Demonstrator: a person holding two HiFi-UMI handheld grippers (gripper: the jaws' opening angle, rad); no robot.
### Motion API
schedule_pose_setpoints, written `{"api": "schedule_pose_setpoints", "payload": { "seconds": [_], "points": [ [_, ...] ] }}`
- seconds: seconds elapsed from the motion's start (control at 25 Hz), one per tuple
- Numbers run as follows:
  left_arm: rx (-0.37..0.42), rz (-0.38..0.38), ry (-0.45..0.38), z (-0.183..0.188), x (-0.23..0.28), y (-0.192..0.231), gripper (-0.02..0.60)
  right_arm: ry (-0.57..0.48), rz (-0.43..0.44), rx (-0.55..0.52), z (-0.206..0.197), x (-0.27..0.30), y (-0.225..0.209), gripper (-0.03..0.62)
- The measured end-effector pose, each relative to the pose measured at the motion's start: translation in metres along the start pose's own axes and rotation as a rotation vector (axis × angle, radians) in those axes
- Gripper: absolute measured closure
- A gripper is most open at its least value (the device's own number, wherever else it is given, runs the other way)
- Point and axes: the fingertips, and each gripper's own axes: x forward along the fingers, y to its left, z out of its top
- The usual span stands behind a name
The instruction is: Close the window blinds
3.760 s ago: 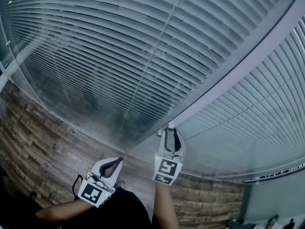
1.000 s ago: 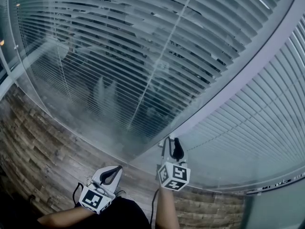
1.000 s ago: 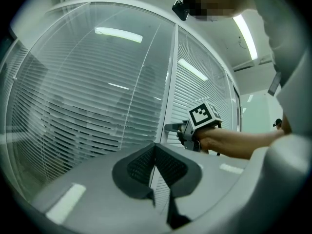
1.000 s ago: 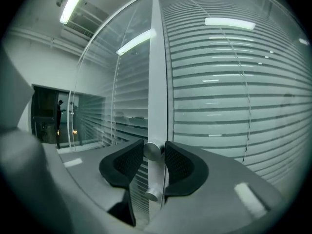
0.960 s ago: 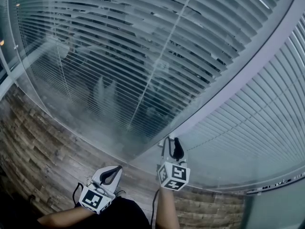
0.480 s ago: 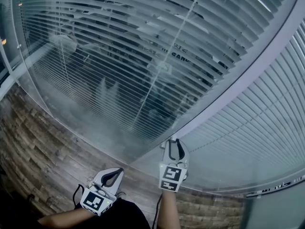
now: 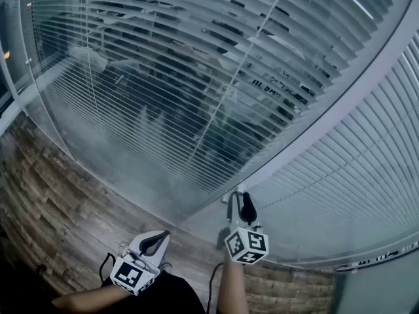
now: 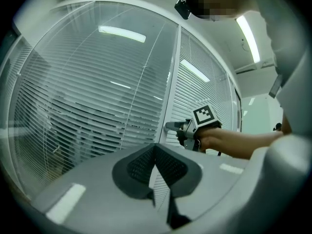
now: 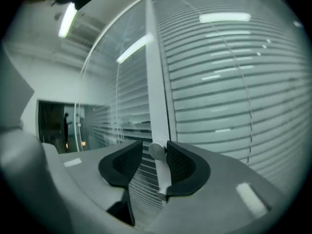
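Two slatted blinds sit behind glass, the left blind [image 7: 163, 77] and the right blind [image 7: 353, 169], parted by a pale frame post [image 7: 327, 110]. The left blind's slats stand tilted apart, with dark room showing through. A small round silver knob [image 9: 156, 150] sticks out of the post. My right gripper [image 7: 239, 205] is up at the post with its jaws around the knob and opening; a gap shows on the knob's left side. My left gripper [image 7: 152, 242] hangs lower and left, away from the glass, shut and empty, and its view shows the right gripper [image 8: 187, 129].
A wood-pattern surface [image 7: 59, 195] runs below the glass. The right blind's bottom rail [image 7: 380, 254] lies at the lower right. A dark opening [image 9: 53, 126] with a distant person shows at the far left of the right gripper view. Ceiling lights reflect in the glass.
The left blind's slats have tilted further apart, with more dark showing through. My right gripper has turned at the knob, so its marker cube faces differently. The left gripper has stayed put.
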Motion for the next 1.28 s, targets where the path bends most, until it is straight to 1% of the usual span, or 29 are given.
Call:
{"api": "schedule_pose_setpoints", "payload": {
  "seconds": [0.04, 0.08, 0.24, 0.4, 0.64, 0.8, 0.92, 0.96, 1.12, 1.28],
  "points": [
    [0.002, -0.004, 0.0, 0.0, 0.001, -0.001, 0.581, -0.014, 0.001, 0.079, -0.002, -0.001, -0.001, 0.436],
    [0.005, -0.008, -0.001, 0.0, 0.002, -0.002, 0.581, -0.019, -0.009, 0.121, -0.005, -0.001, -0.003, 0.436],
    [0.009, -0.017, -0.006, -0.001, 0.002, -0.006, 0.581, -0.031, -0.064, 0.182, -0.011, -0.001, -0.005, 0.436],
    [0.009, -0.017, -0.009, -0.001, 0.0, -0.006, 0.581, -0.03, -0.077, 0.24, -0.013, 0.0, -0.008, 0.434],
    [-0.004, -0.005, -0.011, -0.003, 0.007, 0.001, 0.581, -0.053, -0.107, 0.225, -0.01, 0.006, -0.012, 0.436],
    [-0.004, -0.006, -0.007, -0.003, 0.007, 0.003, 0.581, -0.039, -0.134, 0.221, -0.01, 0.008, -0.013, 0.462],
    [-0.004, -0.008, -0.006, -0.003, 0.007, 0.005, 0.581, -0.03, -0.146, 0.173, -0.009, 0.008, -0.012, 0.465],
    [-0.002, -0.011, -0.01, -0.003, 0.008, 0.005, 0.581, -0.02, -0.149, 0.134, -0.008, 0.008, -0.011, 0.467],
    [-0.005, -0.015, -0.006, -0.001, 0.007, 0.005, 0.581, 0.034, -0.156, -0.075, -0.007, 0.006, -0.007, 0.465],
    [-0.013, -0.031, 0.0, 0.002, 0.008, 0.003, 0.581, 0.07, -0.164, -0.234, -0.002, 0.006, -0.001, 0.465]
  ]
}}
